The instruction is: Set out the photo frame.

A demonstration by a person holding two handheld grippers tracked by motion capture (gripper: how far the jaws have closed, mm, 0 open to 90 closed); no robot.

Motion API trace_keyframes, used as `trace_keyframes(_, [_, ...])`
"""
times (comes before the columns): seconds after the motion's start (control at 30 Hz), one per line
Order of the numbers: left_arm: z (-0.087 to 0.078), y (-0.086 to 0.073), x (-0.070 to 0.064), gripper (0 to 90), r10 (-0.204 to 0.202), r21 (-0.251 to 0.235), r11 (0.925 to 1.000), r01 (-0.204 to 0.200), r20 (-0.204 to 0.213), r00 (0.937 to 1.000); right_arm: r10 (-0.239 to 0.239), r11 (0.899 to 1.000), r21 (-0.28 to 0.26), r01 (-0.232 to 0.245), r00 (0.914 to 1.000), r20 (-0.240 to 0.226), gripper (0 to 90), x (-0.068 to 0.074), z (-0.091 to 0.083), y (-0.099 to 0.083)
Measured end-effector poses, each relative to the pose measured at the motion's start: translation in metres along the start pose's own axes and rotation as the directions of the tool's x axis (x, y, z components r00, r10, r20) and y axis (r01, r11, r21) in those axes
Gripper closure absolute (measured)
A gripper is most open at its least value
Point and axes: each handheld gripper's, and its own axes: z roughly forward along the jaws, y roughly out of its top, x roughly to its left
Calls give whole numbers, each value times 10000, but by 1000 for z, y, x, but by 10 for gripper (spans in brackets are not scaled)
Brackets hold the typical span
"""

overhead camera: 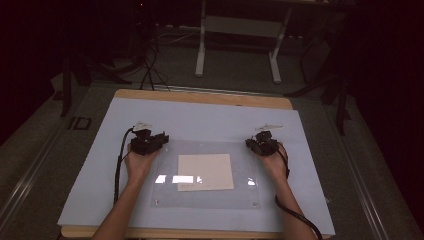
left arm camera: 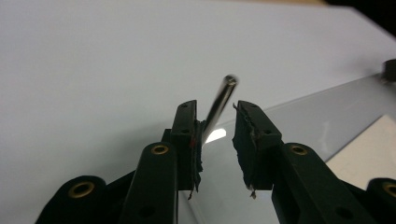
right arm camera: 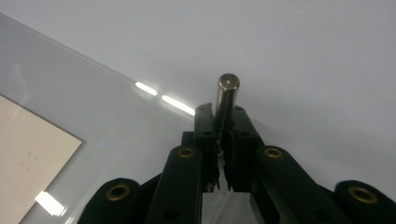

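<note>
Gripping a metal pin (right arm camera: 227, 100) between closed jaws, the right gripper (overhead camera: 262, 143) sits at the clear sheet's (overhead camera: 240, 197) right corner; the left gripper (overhead camera: 148, 141), jaws parted, has its pin (left arm camera: 219, 105) leaning against one pad. Next, probably, the left must close before placing.

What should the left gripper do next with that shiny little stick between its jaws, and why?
Probably close the left gripper on the metal pin. Its jaws stand apart, and the pin leans against one pad only, so it looks loose. The right gripper already pinches its own metal rod tight. Both hover near the clear sheet over the cream paper.
</note>
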Motion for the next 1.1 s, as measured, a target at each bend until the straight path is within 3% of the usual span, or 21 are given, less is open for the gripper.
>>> trace_keyframes(0.2, [-10,-3,-4,735,763,-674,9948,-767,-83,9971,44,10000,-75,-44,10000,-11,845,0,0,-1])
trace_keyframes(0.43, [-7,-4,-1,822,653,-886,9939,-660,-116,9978,265,9993,-254,-268,9995,-148,840,-2,0,-4])
trace_keyframes(0.6, [-2,-6,-2,812,951,-915,9911,-971,-262,9951,281,9991,-303,-285,9995,-140,840,-2,1,-4])
trace_keyframes(1.0, [4,-6,0,823,593,-1252,9903,-604,-124,9982,110,9995,-294,-119,9995,-303,834,-4,1,-4])
trace_keyframes(1.07, [4,-5,0,825,576,-1206,9910,-585,-112,9983,59,9995,-318,-67,9996,-280,811,-4,0,-4])
trace_keyframes(1.1, [4,-5,0,826,574,-1188,9912,-584,-116,9983,71,9992,-386,-82,9996,-274,753,-4,0,-4])
